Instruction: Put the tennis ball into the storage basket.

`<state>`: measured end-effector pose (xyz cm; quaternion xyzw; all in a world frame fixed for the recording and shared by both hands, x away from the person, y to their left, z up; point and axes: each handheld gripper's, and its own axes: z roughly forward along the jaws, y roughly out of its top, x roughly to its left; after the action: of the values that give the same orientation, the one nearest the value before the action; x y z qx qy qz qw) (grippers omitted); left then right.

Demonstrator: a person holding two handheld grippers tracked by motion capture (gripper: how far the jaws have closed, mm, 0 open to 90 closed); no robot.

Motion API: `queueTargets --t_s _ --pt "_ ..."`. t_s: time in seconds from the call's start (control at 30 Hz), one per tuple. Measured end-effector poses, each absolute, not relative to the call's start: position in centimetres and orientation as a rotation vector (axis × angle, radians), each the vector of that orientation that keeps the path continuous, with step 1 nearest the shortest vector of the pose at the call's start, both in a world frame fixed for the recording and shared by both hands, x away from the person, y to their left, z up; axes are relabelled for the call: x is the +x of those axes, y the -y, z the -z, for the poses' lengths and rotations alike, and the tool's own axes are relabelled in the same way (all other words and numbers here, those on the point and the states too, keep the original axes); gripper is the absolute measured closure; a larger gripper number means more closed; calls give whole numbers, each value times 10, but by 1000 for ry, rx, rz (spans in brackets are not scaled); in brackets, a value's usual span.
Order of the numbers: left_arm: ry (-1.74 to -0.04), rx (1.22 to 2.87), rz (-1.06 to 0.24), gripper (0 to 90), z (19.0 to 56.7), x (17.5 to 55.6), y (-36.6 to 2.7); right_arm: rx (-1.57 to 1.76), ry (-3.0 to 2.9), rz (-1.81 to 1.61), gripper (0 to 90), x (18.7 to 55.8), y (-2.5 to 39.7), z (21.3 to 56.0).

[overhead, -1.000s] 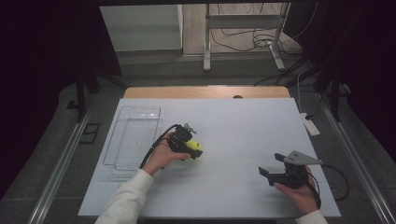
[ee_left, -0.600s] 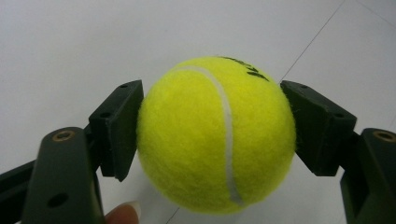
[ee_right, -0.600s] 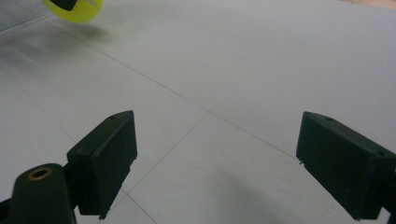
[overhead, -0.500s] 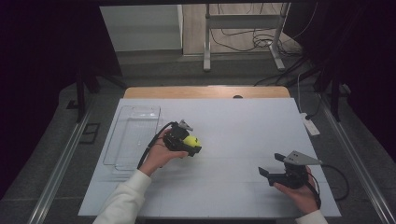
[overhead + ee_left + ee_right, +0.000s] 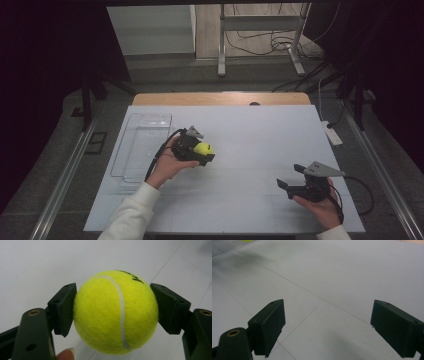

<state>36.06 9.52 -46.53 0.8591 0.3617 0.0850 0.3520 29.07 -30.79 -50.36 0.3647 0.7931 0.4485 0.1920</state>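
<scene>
Dark room, white bench (image 5: 250, 130) with a wooden far edge, cables and a metal stand on the floor beyond. A clear plastic tray (image 5: 142, 145) sits at the left side of the bench, looks empty as far as the high view tells.

Left gripper (image 5: 199, 150) is clamped on a yellow tennis ball (image 5: 203, 148); in the left gripper view both jaws press the ball's (image 5: 116, 312) sides, and a fingertip (image 5: 65, 354) pokes in at the bottom edge. The ball is lifted off the bench, just right of the tray, left of the bench's middle. Whether it hangs over the tray's edge or just beside it is hard to tell; it looks beside.

Right gripper (image 5: 296, 179) is held low at the near right, well apart from the ball, jaws spread wide with nothing between them; the right gripper view shows bare bench (image 5: 332, 277) past them.

Judged progress: pick-up is done, the ball is gripped and in the air. Likely left: carry it left over the tray, lower it in, release. The right hand (image 5: 320, 202) seems idle for now.
</scene>
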Motion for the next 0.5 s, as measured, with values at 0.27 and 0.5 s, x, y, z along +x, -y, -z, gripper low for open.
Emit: queueTargets --t_s 0.27,0.5 --pt "-919 2201 -236 264 456 357 -99 1021 -2228 -1257 129 291 308 504" --pt "-909 2167 -251 264 447 354 -104 1021 -2228 -1254 129 291 308 503"
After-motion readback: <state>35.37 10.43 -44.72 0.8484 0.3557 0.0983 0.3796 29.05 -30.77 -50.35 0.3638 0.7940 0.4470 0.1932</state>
